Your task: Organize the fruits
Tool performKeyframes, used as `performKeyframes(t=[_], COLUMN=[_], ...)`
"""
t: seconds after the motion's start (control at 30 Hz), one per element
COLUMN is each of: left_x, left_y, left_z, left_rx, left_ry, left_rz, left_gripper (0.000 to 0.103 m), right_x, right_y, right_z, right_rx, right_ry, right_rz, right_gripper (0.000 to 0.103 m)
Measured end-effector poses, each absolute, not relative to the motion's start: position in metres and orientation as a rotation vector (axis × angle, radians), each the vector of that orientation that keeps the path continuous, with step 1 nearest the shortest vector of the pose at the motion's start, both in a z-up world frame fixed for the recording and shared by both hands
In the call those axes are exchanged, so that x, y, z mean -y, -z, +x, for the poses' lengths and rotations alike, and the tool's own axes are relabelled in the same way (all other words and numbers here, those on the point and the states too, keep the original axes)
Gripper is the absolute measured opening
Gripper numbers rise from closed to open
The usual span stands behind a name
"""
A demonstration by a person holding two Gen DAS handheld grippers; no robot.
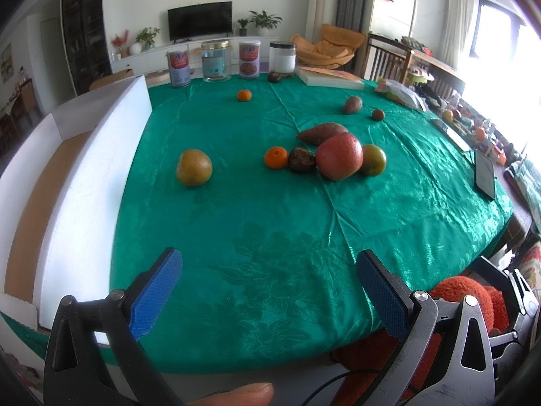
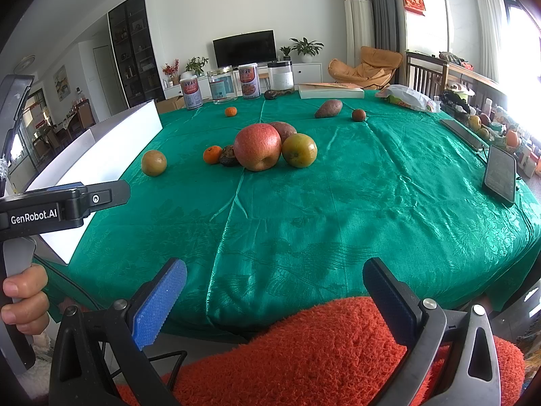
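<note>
A living room lay behind the scene, with a dark television (image 2: 244, 48) on a low white cabinet and an orange lounge chair (image 2: 367, 66) by the curtains. The surface (image 1: 270, 237) was covered with a shiny green cloth.

Near its middle sat a tight cluster of produce: a large red apple (image 1: 339, 156), a yellow-green fruit (image 1: 373, 160) touching its right side, a dark wrinkled fruit (image 1: 301, 160) at its left, then a small tangerine (image 1: 276, 157), and a sweet potato (image 1: 321, 133) just behind. A yellowish pear-like fruit (image 1: 193, 167) lay alone to the left, well apart from the cluster. Farther back were a second tangerine (image 1: 243, 95), a smaller sweet potato (image 1: 352, 105) and a small reddish-brown fruit (image 1: 378, 114).

An open white cardboard box (image 1: 98, 155) stood along the left edge of the surface, with no fruit visible inside it. Four jars and cans (image 1: 216, 61) lined the far edge beside a book (image 1: 329, 77), and a phone (image 2: 499, 173) lay propped at the right.

The left gripper (image 1: 268, 292) hovered over the near edge with its blue-padded fingers (image 1: 157, 299) spread wide and holding nothing. The right gripper (image 2: 274, 302) was likewise spread wide and empty, positioned over an orange fuzzy fabric (image 2: 304, 348) below the surface edge. In the right wrist view, a hand (image 2: 25, 299) gripped the handle of the left device.
</note>
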State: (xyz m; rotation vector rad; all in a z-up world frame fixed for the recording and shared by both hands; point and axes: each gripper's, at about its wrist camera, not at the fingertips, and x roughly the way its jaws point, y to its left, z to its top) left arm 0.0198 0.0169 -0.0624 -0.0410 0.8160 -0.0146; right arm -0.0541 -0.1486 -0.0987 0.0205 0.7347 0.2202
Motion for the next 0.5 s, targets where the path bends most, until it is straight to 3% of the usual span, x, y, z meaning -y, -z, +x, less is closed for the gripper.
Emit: performKeyframes(t=[0.5], left_x=[-0.0174], left_y=[0.0618], left_z=[0.0204], left_rx=[-0.817], left_ry=[0.015], left_rz=[-0.042], left_gripper=[0.103], right_x=[0.1495], right_y=[0.0985], right_z=[-0.0539], right_rx=[-0.735], right_ry=[-0.221], right_rz=[0.022], right_gripper=[0.103])
